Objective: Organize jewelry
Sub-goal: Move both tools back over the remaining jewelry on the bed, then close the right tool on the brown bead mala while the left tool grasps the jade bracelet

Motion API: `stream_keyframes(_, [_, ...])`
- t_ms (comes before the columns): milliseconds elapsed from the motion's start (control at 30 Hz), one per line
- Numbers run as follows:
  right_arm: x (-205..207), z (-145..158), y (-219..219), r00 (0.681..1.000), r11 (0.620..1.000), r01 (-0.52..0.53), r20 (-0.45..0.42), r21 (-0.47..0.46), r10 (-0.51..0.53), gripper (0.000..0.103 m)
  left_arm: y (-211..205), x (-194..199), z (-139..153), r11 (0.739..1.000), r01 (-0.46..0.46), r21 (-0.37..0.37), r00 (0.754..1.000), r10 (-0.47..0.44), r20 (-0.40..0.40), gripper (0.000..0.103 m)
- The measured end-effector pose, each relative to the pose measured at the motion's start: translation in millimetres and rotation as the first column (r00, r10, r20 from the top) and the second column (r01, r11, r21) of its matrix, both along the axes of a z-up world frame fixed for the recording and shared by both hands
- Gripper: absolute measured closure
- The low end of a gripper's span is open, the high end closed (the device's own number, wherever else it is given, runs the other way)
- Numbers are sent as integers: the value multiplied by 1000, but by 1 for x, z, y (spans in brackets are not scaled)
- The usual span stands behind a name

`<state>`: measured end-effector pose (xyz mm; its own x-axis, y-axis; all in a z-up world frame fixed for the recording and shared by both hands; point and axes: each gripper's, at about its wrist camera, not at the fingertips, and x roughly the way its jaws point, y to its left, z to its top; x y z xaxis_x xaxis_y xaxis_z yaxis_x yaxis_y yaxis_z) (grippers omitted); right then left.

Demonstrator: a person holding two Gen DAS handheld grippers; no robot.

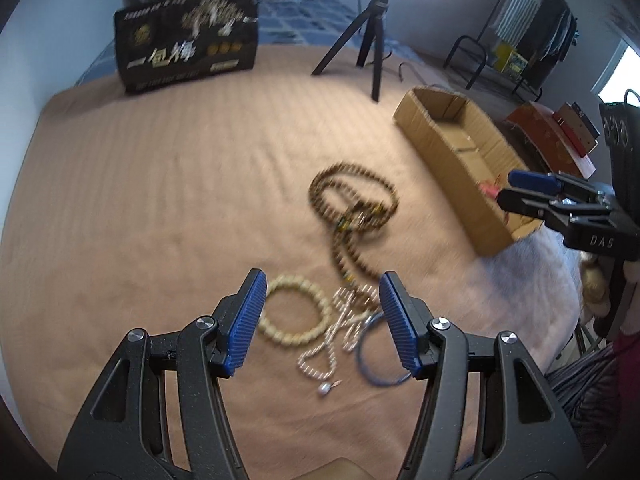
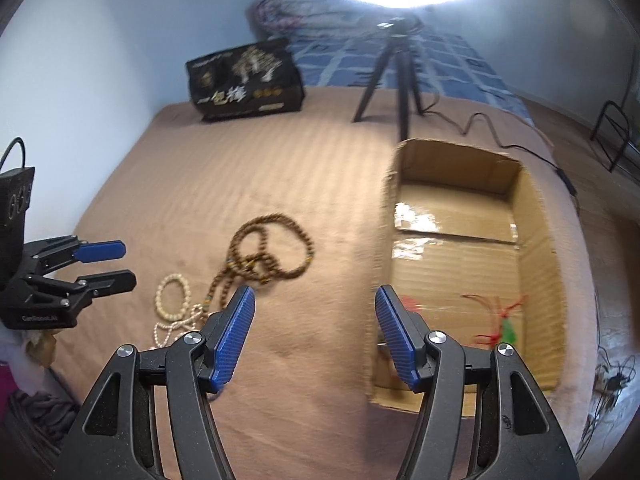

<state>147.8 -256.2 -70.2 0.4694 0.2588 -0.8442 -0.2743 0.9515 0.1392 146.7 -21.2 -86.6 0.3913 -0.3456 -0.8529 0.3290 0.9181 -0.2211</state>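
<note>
So this looks like the pick-up stage, nothing is actually grabbed yet. The left tool (image 1: 322,320) hangs right over the little heap of jewelry on the bed (image 1: 160,200), pads apart with nothing between them. Under it there's a cream bead bracelet (image 1: 296,312), a white pearl strand (image 1: 324,352) tangled beside it, and a thin blue bangle (image 1: 370,356) on the right, partly hidden behind the right pad. A long brown bead necklace (image 1: 352,204) lies in loops just past that heap, a bit farther out, its tail running down into the pile.

The right tool (image 2: 314,340) is also standing apart and empty, pointing down at the near left wall of the cardboard box (image 2: 536,240), which sits to the right of the jewelry. Inside the box, near end, there's already something red and green with tassel strings (image 2: 500,324), so some sorting seems done, though it's too blurry to say what it is.

Next move is probably the left tool dropping onto one piece and closing on it. The tricky bit, in my opinion: the pearl strand, bracelet and necklace tail overlap, so a sloppy pinch could drag two things at once. The bracelet's far left arc looks the cleanest spot. Then it's a carry right, over the box wall.
</note>
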Motion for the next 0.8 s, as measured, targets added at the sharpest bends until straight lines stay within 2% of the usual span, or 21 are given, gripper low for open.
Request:
stream_keyframes(200, [2, -18, 26, 997, 999, -47, -60, 2, 47, 41, 12, -16, -20, 1000, 20, 1, 998, -20, -62, 43])
stream_keyframes(300, [4, -26, 37, 994, 998, -62, -89, 10, 62, 41, 9, -24, -30, 999, 47, 15, 995, -46, -89, 54])
stream_keyframes(400, [9, -33, 44, 991, 998, -60, -119, 31, 64, 41, 8, -27, -38, 998, 57, 11, 992, -55, -116, 55])
stream_keyframes(500, [14, -42, 52, 986, 997, -58, -156, 58, 67, 41, 6, -29, -45, 998, 66, 5, 987, -65, -144, 60])
stream_keyframes(567, [16, -48, 58, 982, 996, -62, -175, 63, 72, 41, 5, -30, -49, 997, 73, 2, 985, -71, -155, 60])
stream_keyframes(667, [19, -55, 66, 977, 995, -69, -196, 67, 81, 41, 1, -31, -54, 996, 84, 13, 983, -80, -165, 67])
stream_keyframes(800, [25, -58, 69, 981, 998, -41, -186, 51, 50, 41, 0, -31, -53, 996, 86, 24, 985, -82, -154, 67])
